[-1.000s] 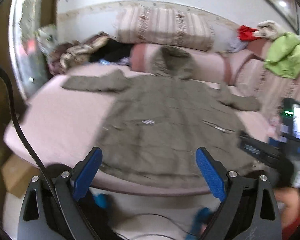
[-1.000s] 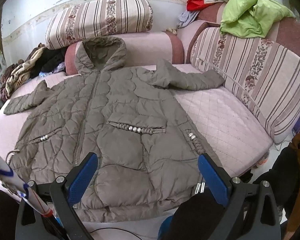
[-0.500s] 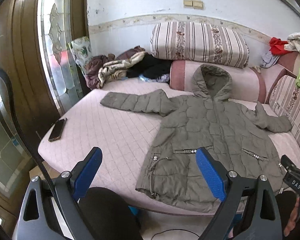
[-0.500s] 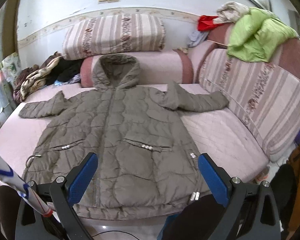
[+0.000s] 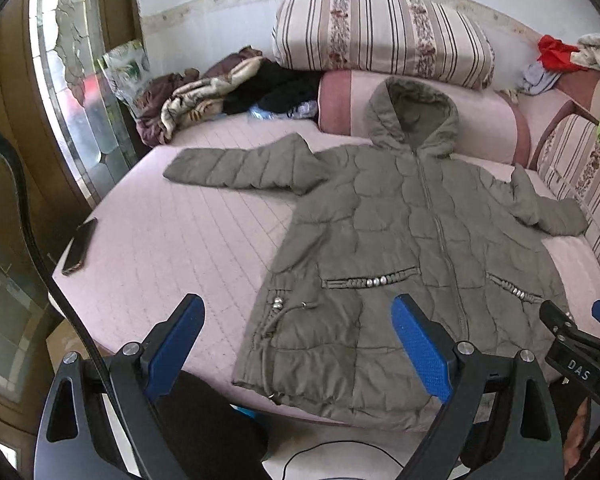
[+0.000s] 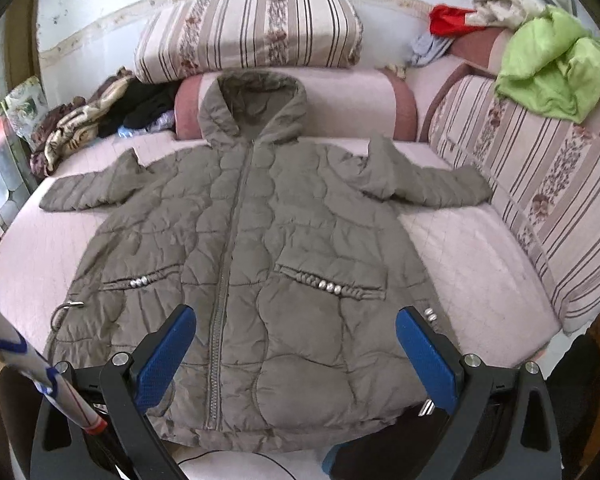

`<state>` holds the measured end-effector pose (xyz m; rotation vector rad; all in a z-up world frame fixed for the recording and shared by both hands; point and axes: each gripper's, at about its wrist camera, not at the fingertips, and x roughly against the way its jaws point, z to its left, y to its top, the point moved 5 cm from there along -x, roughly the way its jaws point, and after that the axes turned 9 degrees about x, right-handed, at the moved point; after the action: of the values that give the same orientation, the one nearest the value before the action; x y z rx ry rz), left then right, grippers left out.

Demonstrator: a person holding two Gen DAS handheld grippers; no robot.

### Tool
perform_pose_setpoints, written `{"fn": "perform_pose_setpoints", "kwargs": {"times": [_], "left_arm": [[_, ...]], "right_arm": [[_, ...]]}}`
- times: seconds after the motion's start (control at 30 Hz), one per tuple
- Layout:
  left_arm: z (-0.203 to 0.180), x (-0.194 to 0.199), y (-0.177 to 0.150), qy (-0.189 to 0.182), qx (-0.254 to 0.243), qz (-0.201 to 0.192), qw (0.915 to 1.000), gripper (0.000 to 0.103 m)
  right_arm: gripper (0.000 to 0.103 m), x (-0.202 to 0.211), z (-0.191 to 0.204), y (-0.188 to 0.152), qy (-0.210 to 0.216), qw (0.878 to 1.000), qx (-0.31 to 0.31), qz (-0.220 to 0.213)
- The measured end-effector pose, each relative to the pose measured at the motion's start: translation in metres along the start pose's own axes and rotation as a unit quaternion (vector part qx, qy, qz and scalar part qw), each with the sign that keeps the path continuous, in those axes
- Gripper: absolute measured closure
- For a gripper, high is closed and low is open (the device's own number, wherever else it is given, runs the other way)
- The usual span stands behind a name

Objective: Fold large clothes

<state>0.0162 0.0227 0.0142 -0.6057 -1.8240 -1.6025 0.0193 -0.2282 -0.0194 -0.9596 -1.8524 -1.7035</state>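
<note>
We find pink bed (image 5: pixel 172 240) serving as folding surface; olive quilted coat (image 6: pixel 244 248) lies flat on it, front up, zipped, sleeves spread, hood toward cushions, presumably laid ready for folding; phone (image 5: pixel 79 246) well clear at edge; left gripper (image 5: pixel 296 344) and right gripper (image 6: pixel 296 354) hover before hem, jaws wide, holding nothing.

Soft daylight fills the room, coming through the frosted patterned glass door panel (image 5: pixel 80 120) at the left, which glares pale. Shadows are faint. Both fisheye views bend hard at the black corners. The olive quilted hooded coat (image 6: pixel 252 264) looks sharp; far edges smear slightly.
</note>
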Motion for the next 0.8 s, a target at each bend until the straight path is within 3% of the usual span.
{"fn": "perform_pose_setpoints", "kwargs": {"times": [0.4,0.8], "left_arm": [[-0.001,-0.051,-0.01,0.016,-0.004,0.057,0.9983,0.009],[0.001,-0.072,-0.009,0.04,-0.015,0.065,0.9969,0.009]], "right_arm": [[0.001,-0.055,0.002,-0.012,-0.026,0.997,0.023,0.065],[0.001,-0.079,0.0,-0.013,-0.029,0.995,0.023,0.089]]}}
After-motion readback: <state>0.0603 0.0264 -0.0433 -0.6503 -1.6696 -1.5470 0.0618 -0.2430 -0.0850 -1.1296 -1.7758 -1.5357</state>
